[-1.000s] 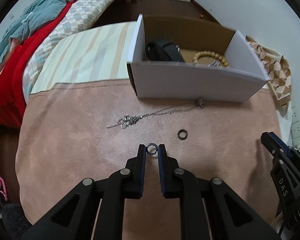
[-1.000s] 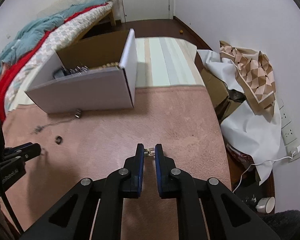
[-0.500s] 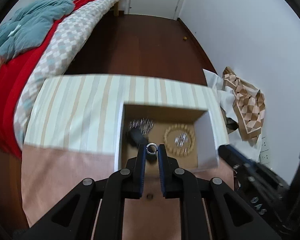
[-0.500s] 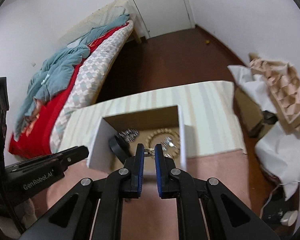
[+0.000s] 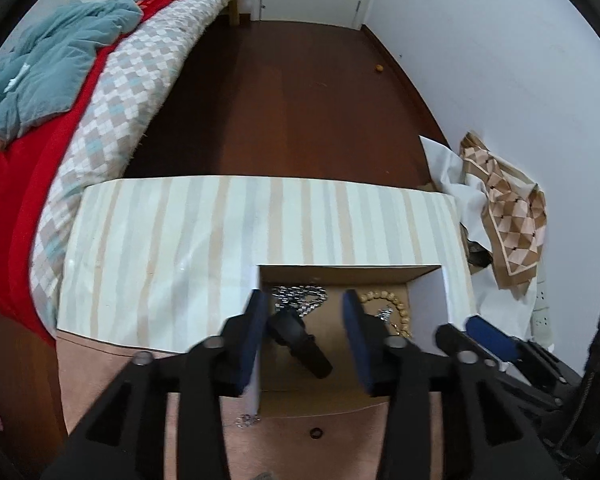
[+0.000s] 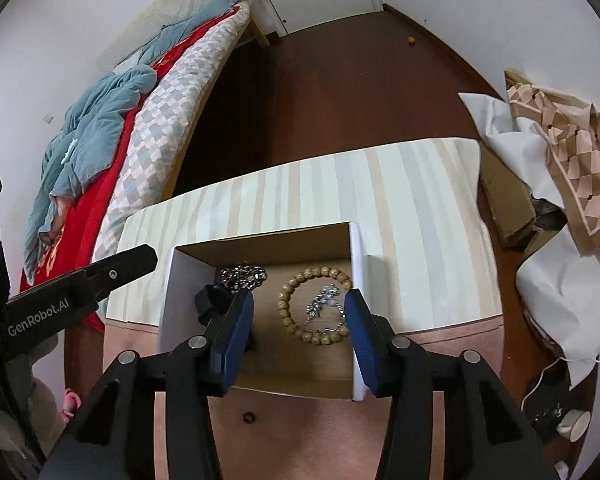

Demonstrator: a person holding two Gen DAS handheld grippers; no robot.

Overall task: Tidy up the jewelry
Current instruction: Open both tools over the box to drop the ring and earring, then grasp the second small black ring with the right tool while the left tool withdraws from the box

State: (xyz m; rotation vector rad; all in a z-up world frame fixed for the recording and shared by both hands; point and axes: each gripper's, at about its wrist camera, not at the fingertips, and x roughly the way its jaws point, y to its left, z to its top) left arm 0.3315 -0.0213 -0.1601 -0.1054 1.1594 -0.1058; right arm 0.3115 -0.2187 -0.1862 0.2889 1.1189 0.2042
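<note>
You are holding both the left gripper (image 5: 305,320) and right gripper (image 6: 299,318) wide open, empty, above the box (image 6: 188,280); the bead bracelet (image 6: 300,280) is lying inside, between the right fingers (image 6: 358,328).

Both claws, pinched shut 0.5 s ago, now gape wide above the box (image 6: 260,364). The left claw (image 5: 305,336) has lost its ring; the right claw (image 6: 300,334) has lost its small trinket.

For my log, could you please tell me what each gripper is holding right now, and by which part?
Nothing: the left gripper and the right gripper are both open and empty above the box.
</note>
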